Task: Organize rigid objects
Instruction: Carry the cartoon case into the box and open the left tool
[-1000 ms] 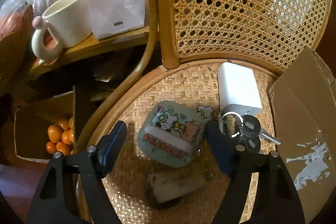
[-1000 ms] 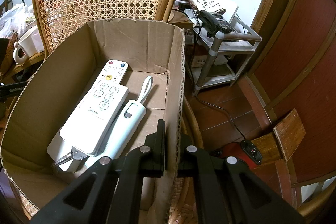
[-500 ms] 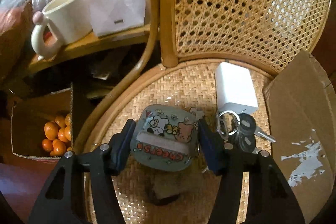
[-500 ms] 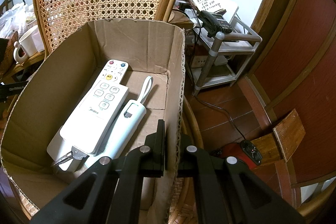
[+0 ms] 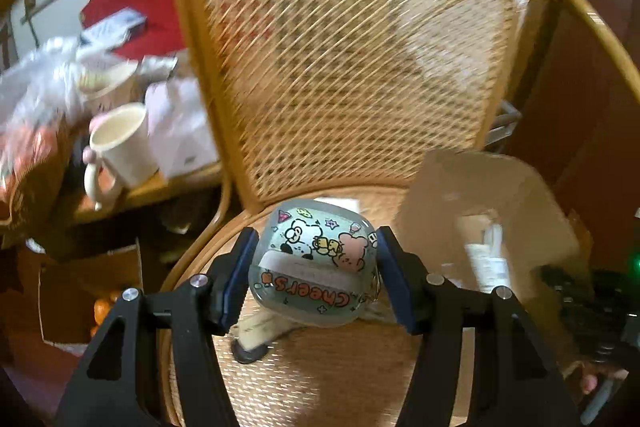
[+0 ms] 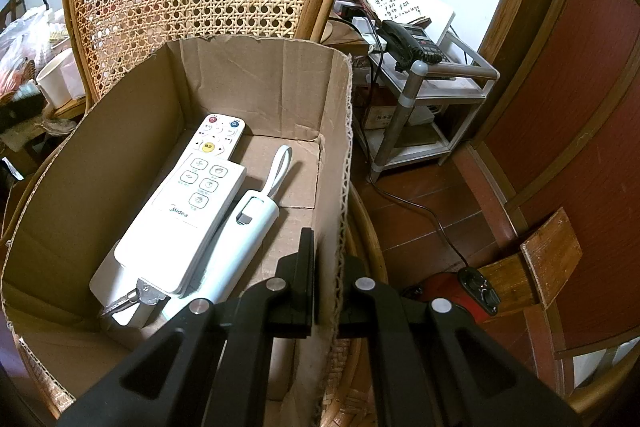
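My left gripper [image 5: 316, 277] is shut on a rounded cartoon-printed case [image 5: 314, 267] marked "Cheer's", held up above the woven chair seat [image 5: 320, 379]. A flat tan object [image 5: 260, 335] lies on the seat just below it. The cardboard box [image 5: 440, 187] stands to the right, blurred. In the right wrist view my right gripper [image 6: 326, 291] is shut on the box's right wall [image 6: 340, 155]. Inside the box lie a white Midea remote [image 6: 184, 211], a pale blue tube-shaped device with a loop [image 6: 236, 243], a white block [image 6: 100, 283] and a key [image 6: 128, 297].
The rattan chair back [image 5: 352, 59] rises behind. A side table at left carries a cream mug [image 5: 120, 143] and bags. A box of oranges [image 5: 102, 307] sits on the floor. To the right stands a metal shelf with a telephone [image 6: 408, 43]; a cable runs over the wooden floor.
My left gripper closed on the cartoon case and lifted it off the seat, swinging towards the box. The white charger and keys dropped out of sight. The right gripper stayed put.
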The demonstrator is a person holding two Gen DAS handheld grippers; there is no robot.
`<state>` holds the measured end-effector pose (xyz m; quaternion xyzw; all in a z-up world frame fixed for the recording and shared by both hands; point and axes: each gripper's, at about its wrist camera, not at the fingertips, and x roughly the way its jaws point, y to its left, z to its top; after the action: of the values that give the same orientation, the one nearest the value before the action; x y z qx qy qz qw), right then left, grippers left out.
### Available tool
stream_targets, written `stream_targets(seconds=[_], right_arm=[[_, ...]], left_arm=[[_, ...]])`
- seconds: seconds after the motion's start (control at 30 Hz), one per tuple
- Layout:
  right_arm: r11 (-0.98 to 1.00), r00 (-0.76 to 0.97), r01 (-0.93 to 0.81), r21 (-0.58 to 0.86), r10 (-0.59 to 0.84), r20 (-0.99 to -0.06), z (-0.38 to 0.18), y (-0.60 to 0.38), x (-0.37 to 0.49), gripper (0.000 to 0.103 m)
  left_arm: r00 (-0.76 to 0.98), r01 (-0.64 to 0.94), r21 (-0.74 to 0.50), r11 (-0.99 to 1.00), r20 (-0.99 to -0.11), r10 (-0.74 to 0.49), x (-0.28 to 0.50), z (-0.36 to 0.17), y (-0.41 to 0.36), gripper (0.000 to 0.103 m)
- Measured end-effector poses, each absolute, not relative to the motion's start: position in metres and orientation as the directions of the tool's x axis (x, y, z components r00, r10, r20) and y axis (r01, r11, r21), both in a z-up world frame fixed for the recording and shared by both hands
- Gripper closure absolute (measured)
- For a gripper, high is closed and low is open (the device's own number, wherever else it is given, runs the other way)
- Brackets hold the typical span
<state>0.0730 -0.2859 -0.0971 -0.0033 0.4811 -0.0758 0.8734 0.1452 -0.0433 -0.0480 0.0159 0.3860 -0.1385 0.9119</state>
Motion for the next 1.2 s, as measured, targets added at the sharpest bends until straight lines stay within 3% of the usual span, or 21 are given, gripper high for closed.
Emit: stream_targets(seconds=[0.33,0.53,0.7,1.03,1.2], right_arm=[[0.988,0.525,0.129,-0.079,-0.136,-0.840,-0.097,-0.286,0.073,0.097],[0.988,0.521,0.131,-0.082,-0.139,-0.842,-0.097,-0.285,0.076,0.097],[0.988,0.521,0.134,-0.074,-0.134,-0.843,-0.097,-0.286,0.076,0.097],[0.988,0.528,0.135,-0.070,-0.131,-0.839,-0.097,-0.287,0.074,0.097],[0.989,0.530,0.131,-0.071,-0.130,-0.838,-0.097,-0.286,0.073,0.097]], left_arm=[[0.677,0.431,-0.121,0.894,-0.612,-0.409,0.082,0.003,-0.103,0.044],[0.674,0.465,-0.056,0.884,-0.625,-0.394,0.065,-0.002,-0.139,0.044],[0.576,0.521,-0.160,0.838,-0.659,-0.484,0.067,-0.014,-0.156,0.044],[0.576,0.495,-0.110,0.862,-0.701,-0.421,0.071,-0.031,-0.165,0.049],[0.612,0.468,-0.094,0.879,-0.683,-0.399,0.072,-0.024,-0.152,0.043]])
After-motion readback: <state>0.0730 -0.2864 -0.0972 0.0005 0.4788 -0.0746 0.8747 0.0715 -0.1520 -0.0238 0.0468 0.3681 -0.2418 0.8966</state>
